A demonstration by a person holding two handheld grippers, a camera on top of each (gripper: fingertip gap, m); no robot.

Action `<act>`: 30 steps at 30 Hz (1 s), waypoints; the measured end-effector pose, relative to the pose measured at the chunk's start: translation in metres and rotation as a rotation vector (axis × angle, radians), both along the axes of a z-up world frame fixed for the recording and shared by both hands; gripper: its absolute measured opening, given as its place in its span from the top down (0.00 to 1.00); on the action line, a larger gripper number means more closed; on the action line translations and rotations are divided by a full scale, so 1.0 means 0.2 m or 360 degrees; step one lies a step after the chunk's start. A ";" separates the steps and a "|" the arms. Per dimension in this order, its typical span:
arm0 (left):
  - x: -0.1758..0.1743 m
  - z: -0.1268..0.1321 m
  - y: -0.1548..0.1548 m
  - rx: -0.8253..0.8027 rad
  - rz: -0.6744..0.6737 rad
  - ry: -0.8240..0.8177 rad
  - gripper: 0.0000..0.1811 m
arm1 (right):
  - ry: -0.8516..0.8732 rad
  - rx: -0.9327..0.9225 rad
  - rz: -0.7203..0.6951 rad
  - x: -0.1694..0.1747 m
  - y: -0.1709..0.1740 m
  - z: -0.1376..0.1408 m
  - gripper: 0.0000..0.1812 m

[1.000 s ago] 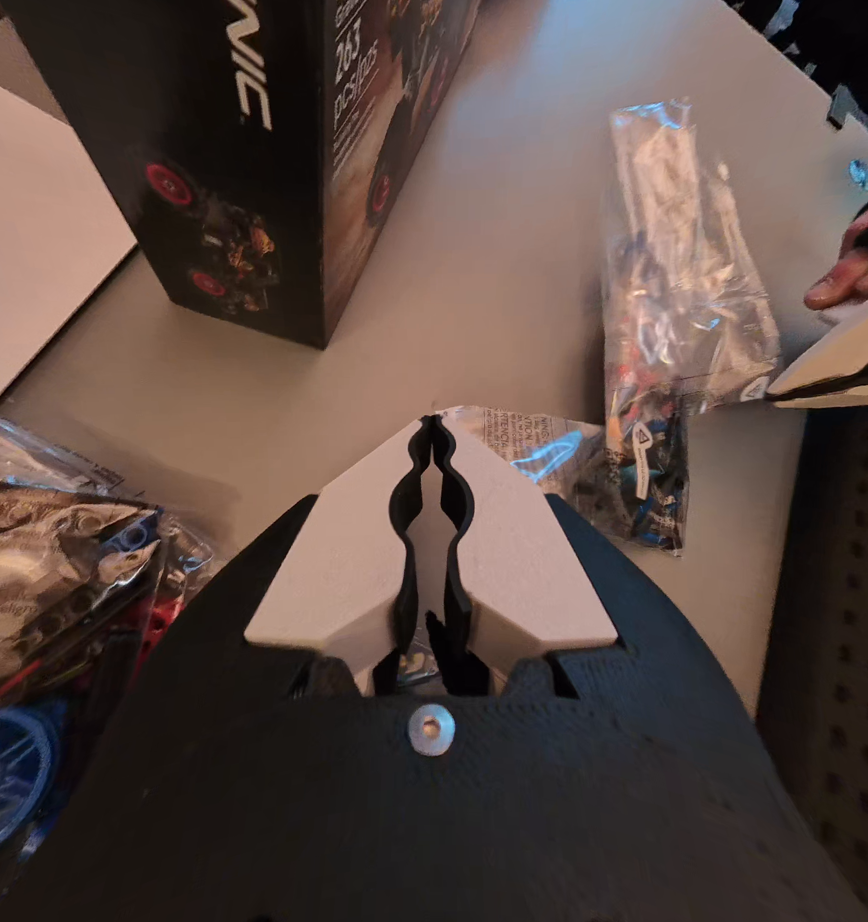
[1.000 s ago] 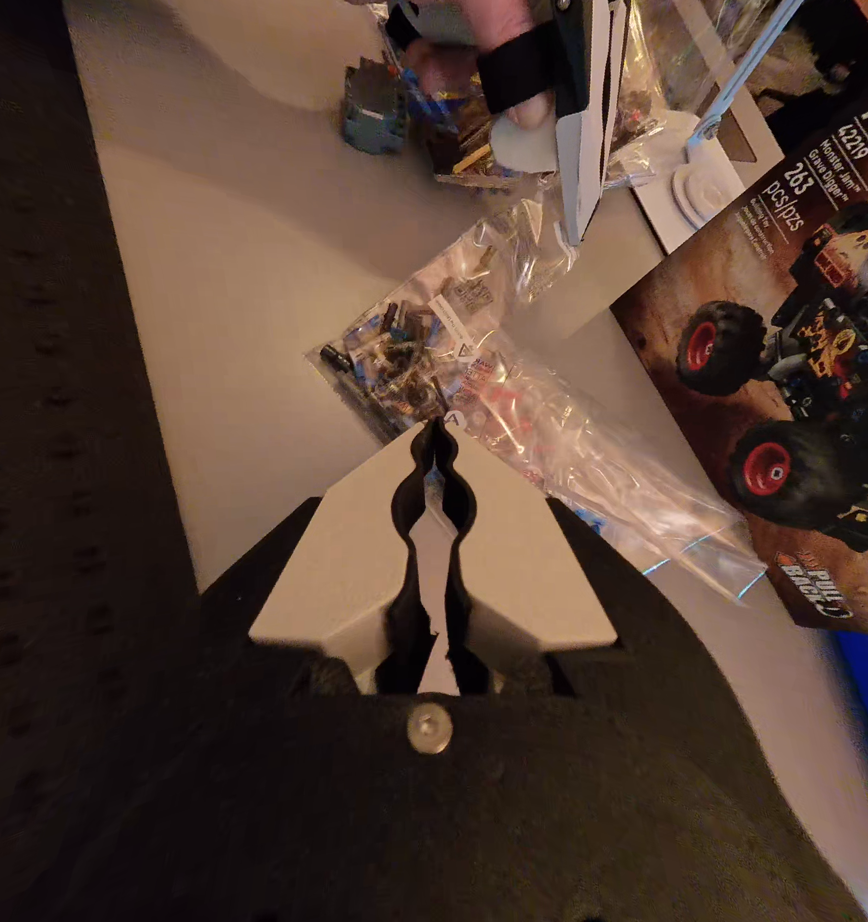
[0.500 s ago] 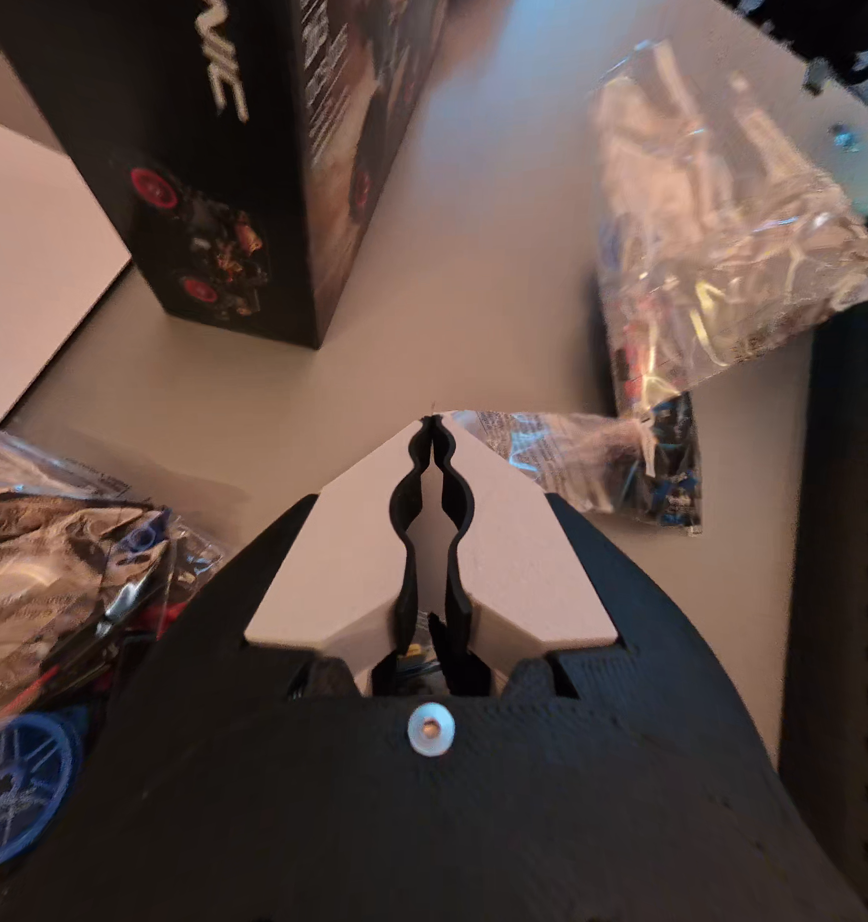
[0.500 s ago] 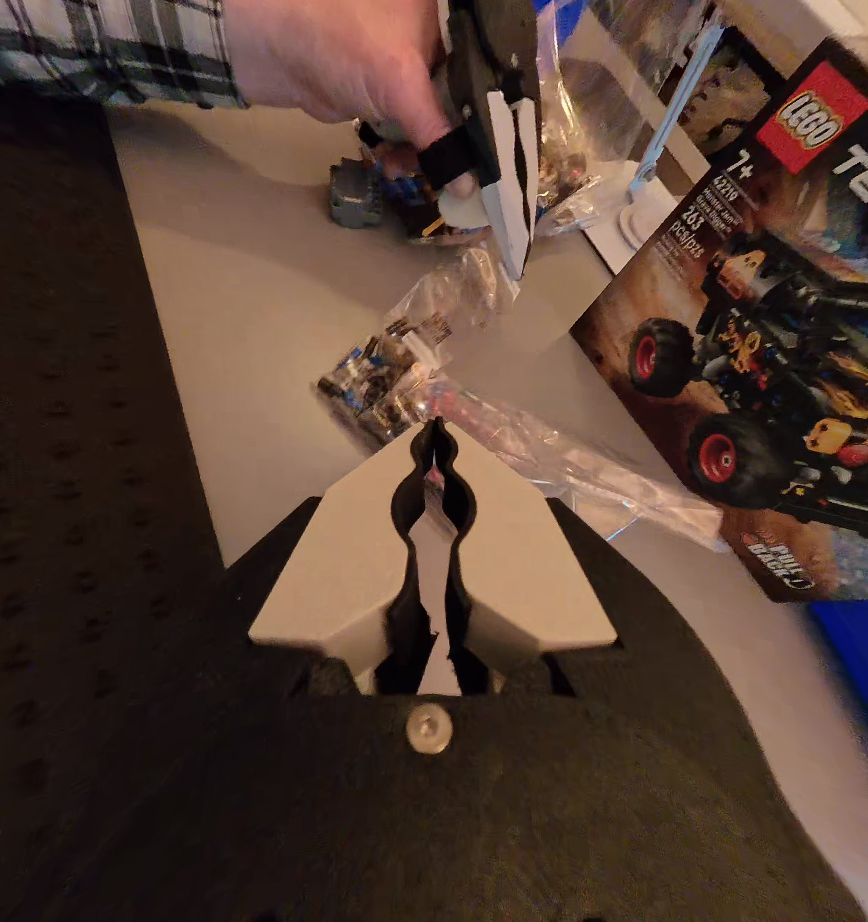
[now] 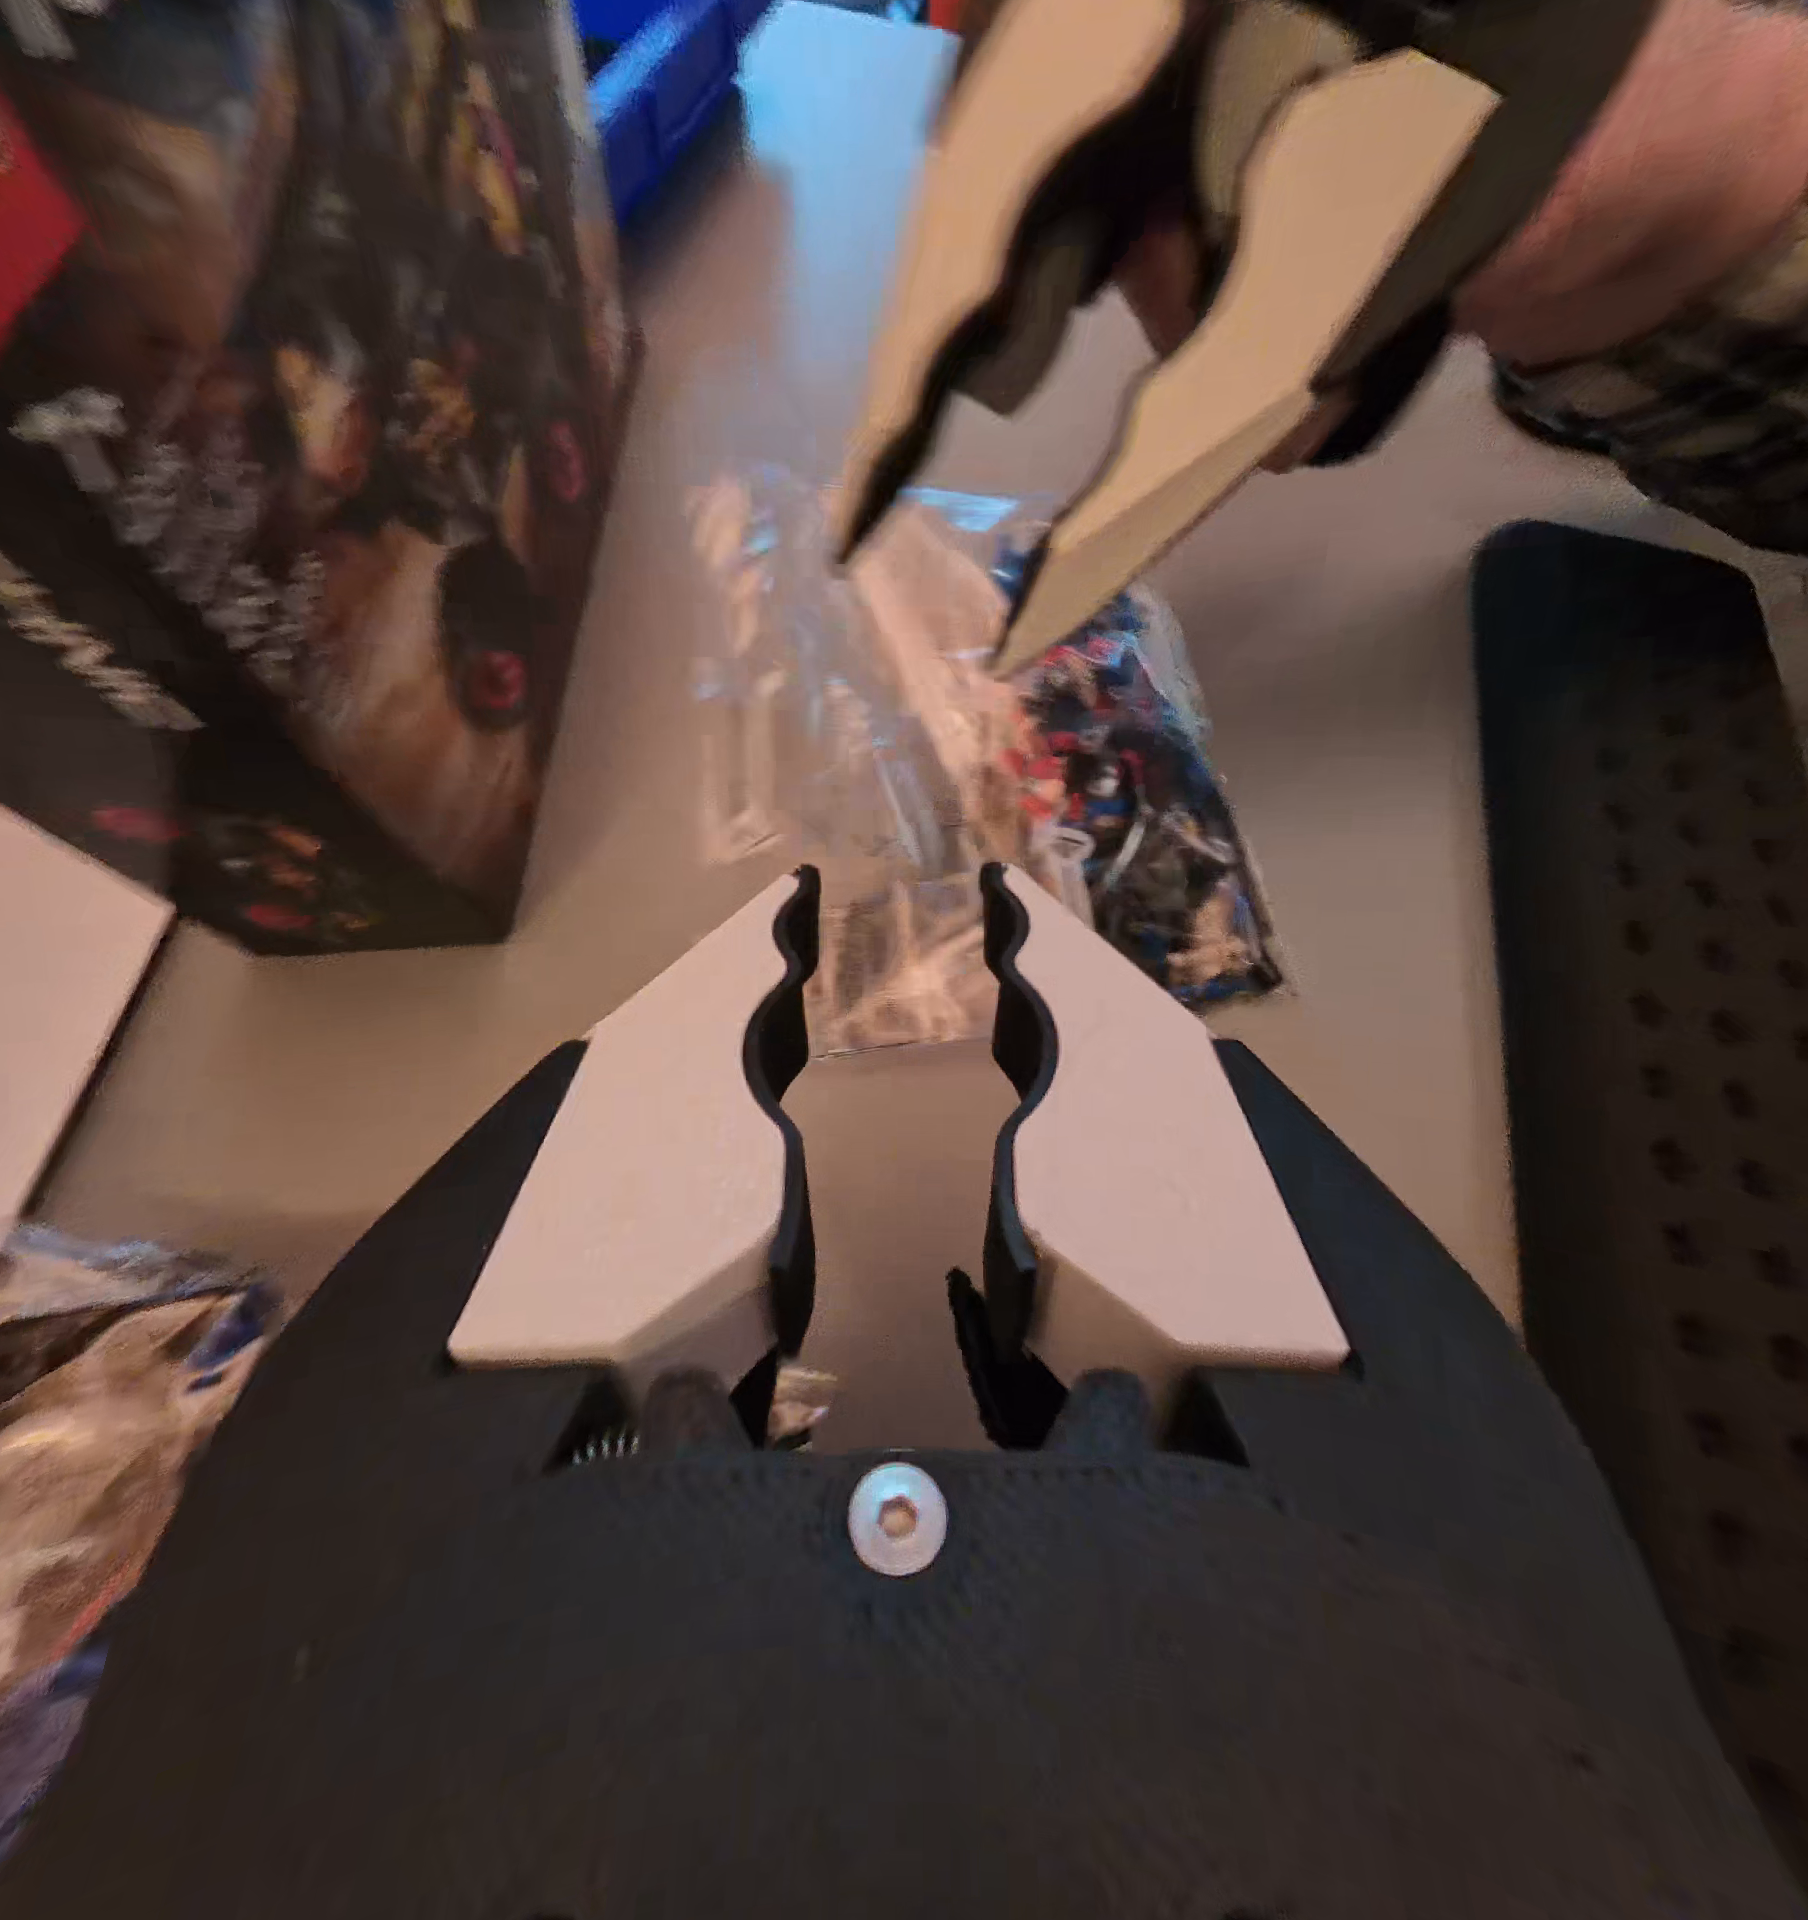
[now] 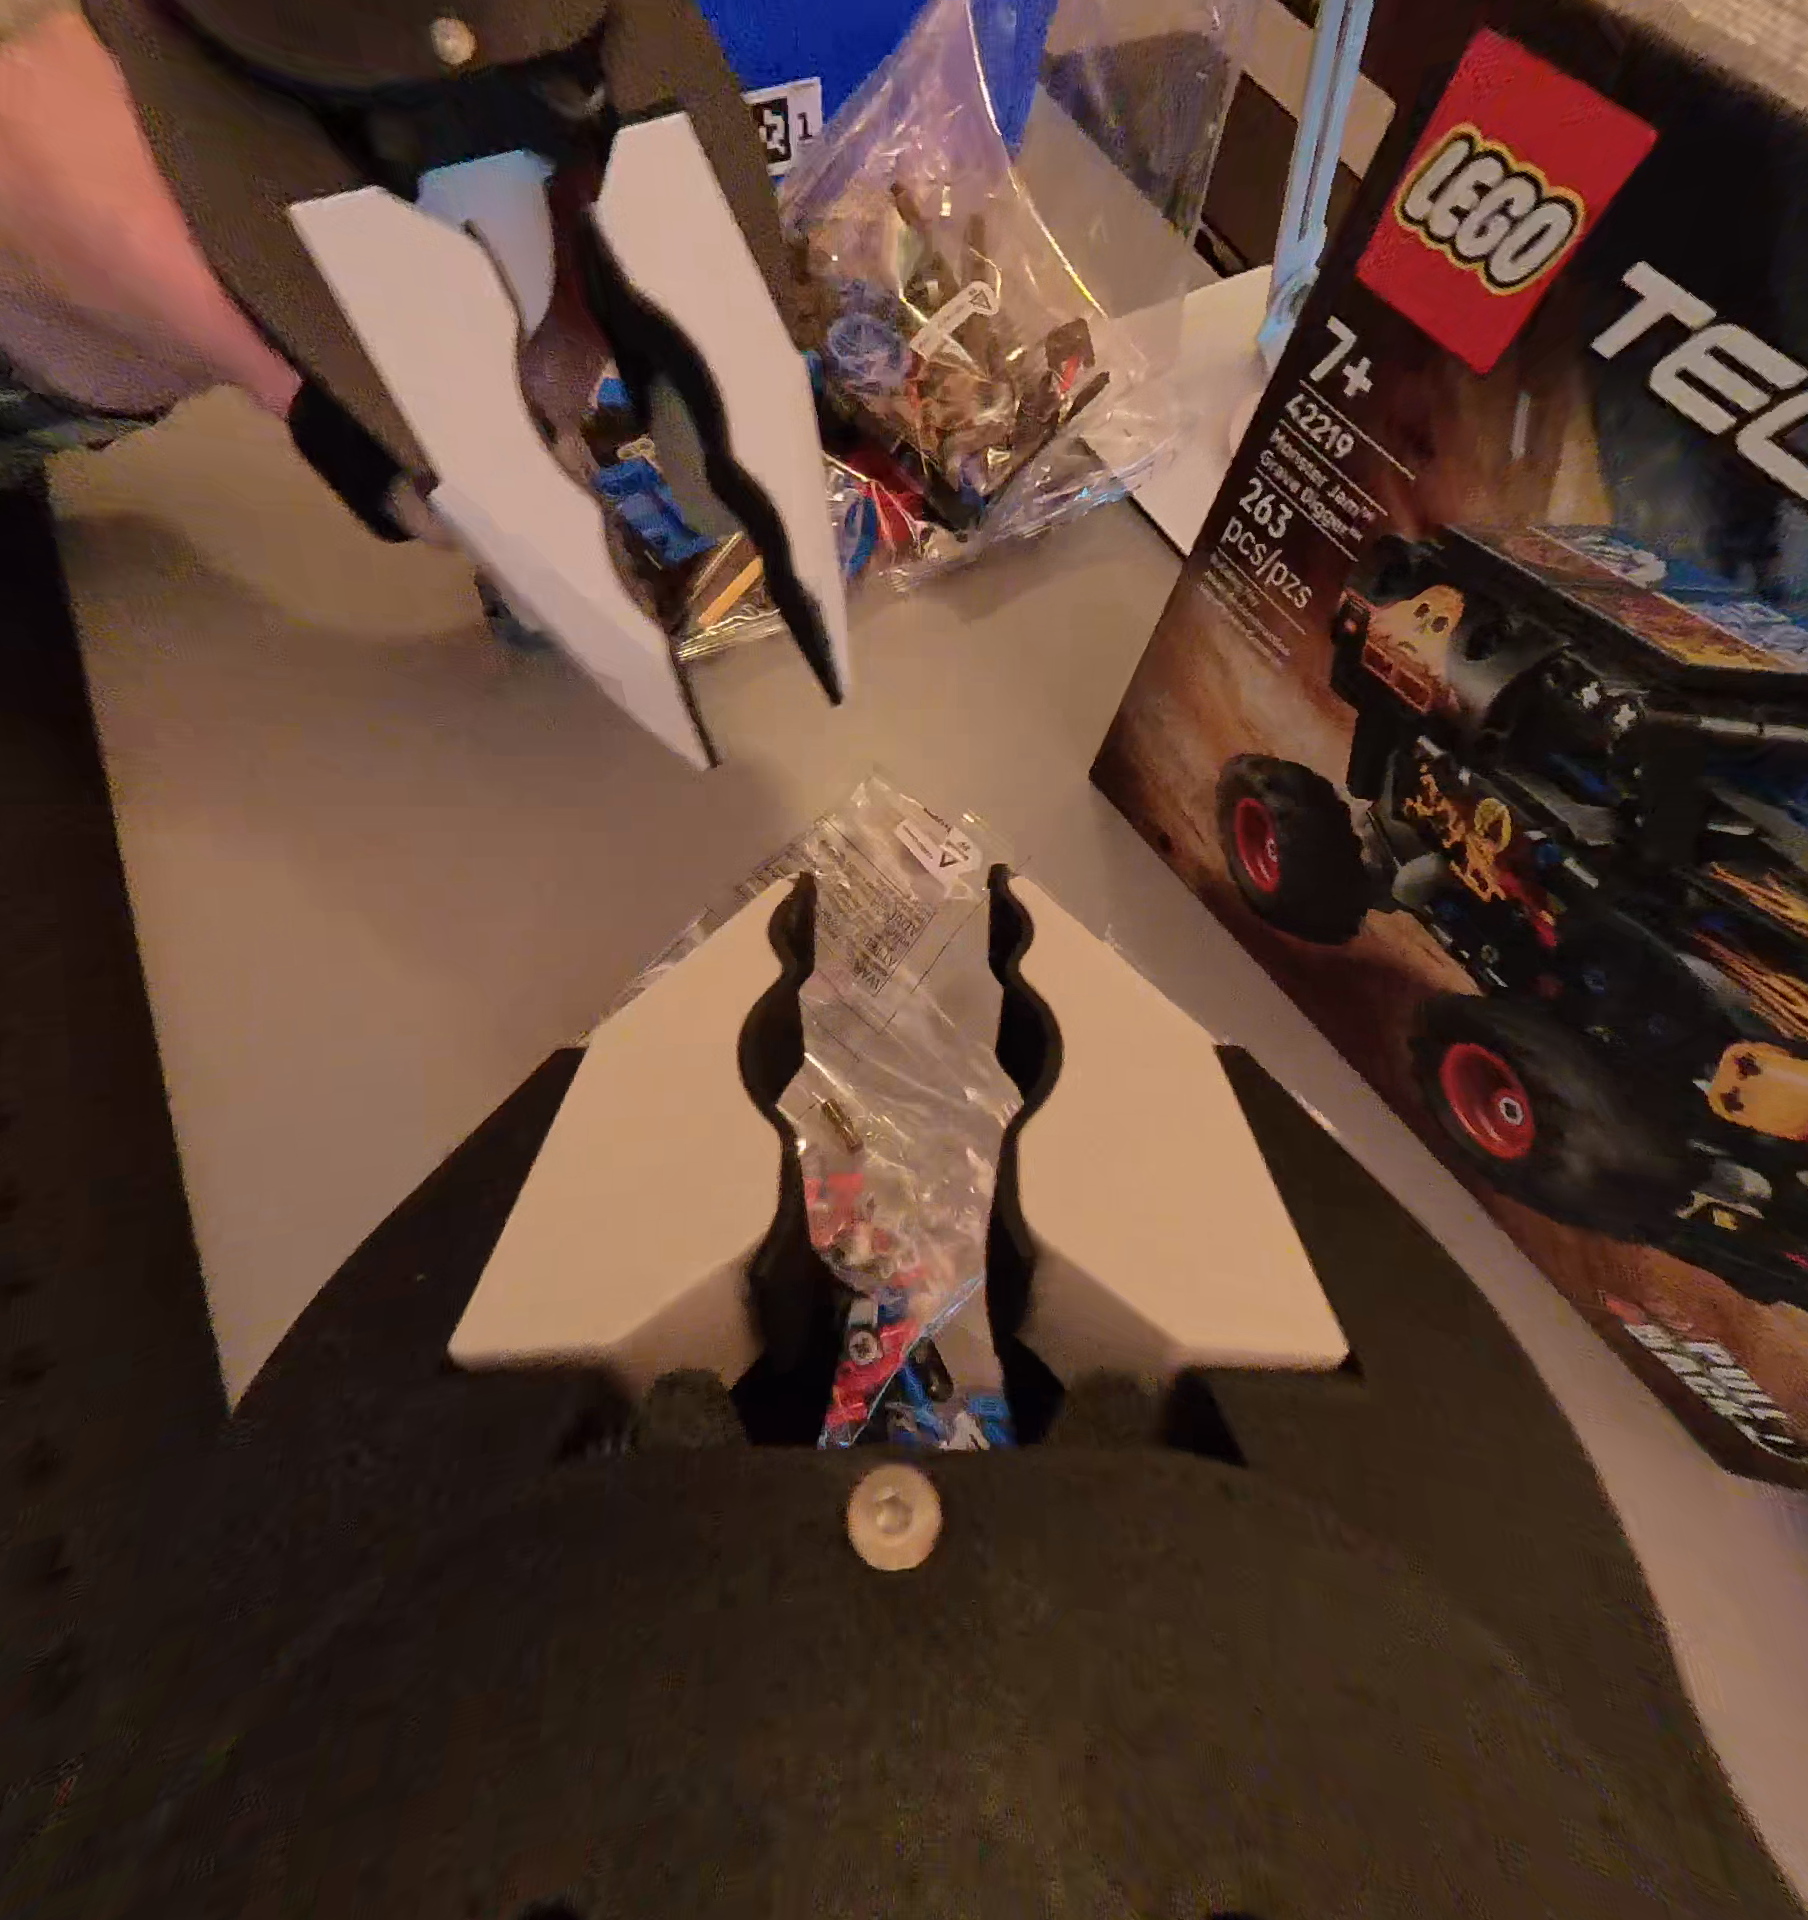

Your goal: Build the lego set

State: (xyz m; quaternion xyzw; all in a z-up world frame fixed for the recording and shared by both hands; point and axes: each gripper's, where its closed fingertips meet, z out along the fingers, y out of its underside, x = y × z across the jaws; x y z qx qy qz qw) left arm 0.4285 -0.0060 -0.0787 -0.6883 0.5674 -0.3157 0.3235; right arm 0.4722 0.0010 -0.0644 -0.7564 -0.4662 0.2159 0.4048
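A clear bag of small red, blue and black Lego parts (image 5: 983, 790) lies on the grey table (image 5: 360, 1091). My left gripper (image 5: 900, 883) is open and empty, its tips just short of the bag's near end. My right gripper (image 5: 931, 608) comes in from the upper right, open, over the bag's far part. In the right wrist view the right gripper (image 6: 900, 883) is open, and the bag (image 6: 879, 1039) shows between its fingers, lying under them. The left gripper (image 6: 765, 727) hangs open above the bag's far end.
The Lego box (image 6: 1502, 727) stands right of the bag and shows at the left in the left wrist view (image 5: 308, 520). A second bag of parts (image 6: 962, 343) lies behind the left gripper. A black perforated mat (image 5: 1658, 1039) edges the table. A white sheet (image 5: 27, 987) lies at the left. Tip to tip, the grippers are about 6 cm apart.
Both grippers were shut, each at an end of the bag, and had it lifted. Now both are open, the bag lies on the table, and the grippers face each other over it.
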 end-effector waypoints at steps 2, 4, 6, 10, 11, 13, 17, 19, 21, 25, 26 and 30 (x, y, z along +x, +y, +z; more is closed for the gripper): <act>0.04 -0.04 -0.07 -0.0026 -0.0084 0.0047 0.85 | 0.0010 -0.0040 -0.0045 0.03 0.03 0.00 0.79; 0.06 -0.10 -0.11 -0.0019 -0.0151 0.0115 0.86 | 0.0044 -0.0028 -0.0102 0.10 0.04 0.03 0.76; 0.08 -0.18 -0.12 -0.0016 -0.0186 0.0214 0.86 | 0.0080 -0.0078 -0.0178 0.18 0.05 0.02 0.75; 0.14 -0.30 -0.08 -0.0009 -0.0203 0.0313 0.88 | 0.0027 -0.0243 -0.0330 0.34 0.06 -0.14 0.73; 0.14 -0.34 -0.06 -0.0031 -0.0182 0.0361 0.87 | 0.0039 -0.0295 -0.0344 0.36 0.06 -0.18 0.73; 0.15 -0.40 -0.05 -0.0058 -0.0189 0.0418 0.87 | 0.0045 -0.0360 -0.0366 0.38 0.05 -0.27 0.73; 0.18 -0.41 -0.03 -0.0087 -0.0172 0.0372 0.88 | 0.0062 -0.0449 -0.0372 0.39 0.04 -0.39 0.73; 0.20 -0.41 -0.04 -0.0108 -0.0181 0.0353 0.87 | 0.0057 -0.0473 -0.0357 0.37 0.03 -0.45 0.73; 0.22 -0.42 -0.04 -0.0115 -0.0191 0.0340 0.87 | 0.0080 -0.0466 -0.0343 0.36 0.03 -0.47 0.74; 0.27 -0.38 -0.04 -0.0094 -0.0210 0.0239 0.89 | 0.0123 -0.0472 -0.0338 0.37 0.03 -0.47 0.76; 0.29 -0.35 -0.05 -0.0098 -0.0224 0.0196 0.89 | 0.0134 -0.0481 -0.0334 0.37 0.03 -0.47 0.76; 0.31 -0.37 -0.05 -0.0059 -0.0259 0.0227 0.91 | 0.0129 -0.0479 -0.0319 0.36 0.03 -0.47 0.77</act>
